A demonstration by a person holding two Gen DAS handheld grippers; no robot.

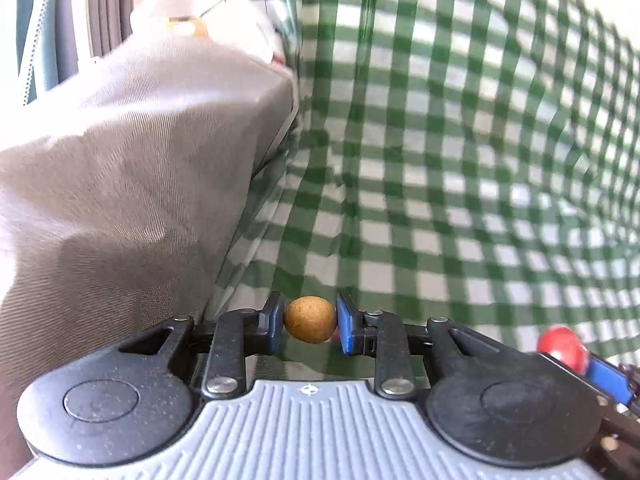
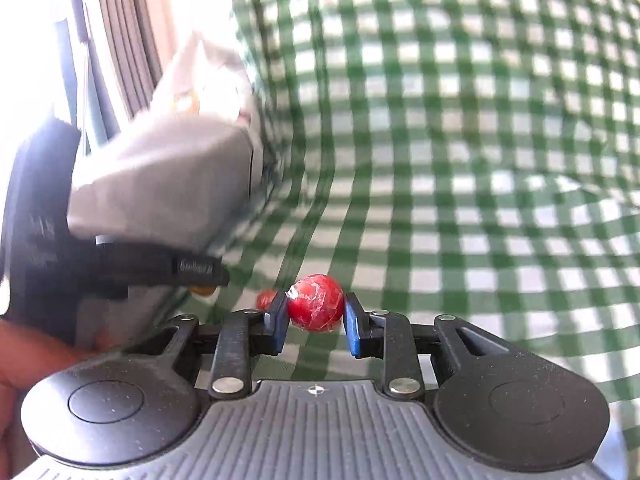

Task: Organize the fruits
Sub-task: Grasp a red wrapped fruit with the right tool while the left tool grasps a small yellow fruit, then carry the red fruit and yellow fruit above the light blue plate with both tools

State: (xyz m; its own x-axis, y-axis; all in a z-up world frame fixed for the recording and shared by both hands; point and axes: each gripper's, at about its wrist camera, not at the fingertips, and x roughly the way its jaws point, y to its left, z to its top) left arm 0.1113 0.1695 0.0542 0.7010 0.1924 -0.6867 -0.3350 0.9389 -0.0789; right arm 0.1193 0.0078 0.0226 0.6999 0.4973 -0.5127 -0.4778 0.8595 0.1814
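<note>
The left claw (image 1: 310,320) is clamped on a small round brown fruit (image 1: 310,319), a longan by its look, the blue pads pressing it from both sides and holding it clear of the green-and-white checked tablecloth (image 1: 440,160) below. The right claw (image 2: 316,312) grips a small red fruit (image 2: 317,302) whose skin carries a crinkled clear film; its pads sit against the fruit's sides and it too is off the cloth. Just behind that claw's left finger a second red fruit (image 2: 266,299) lies on the table, not yet collected. To the left of both claws stands a grey fabric bag (image 1: 140,160), close by the cloth's edge; I cannot tell what is inside it or whether it is the destination. No bowl, tray or sorted group of fruit shows in either view. So both pickups look done, while placing both fruits, and fetching at least the loose red one, appears to remain.
</note>
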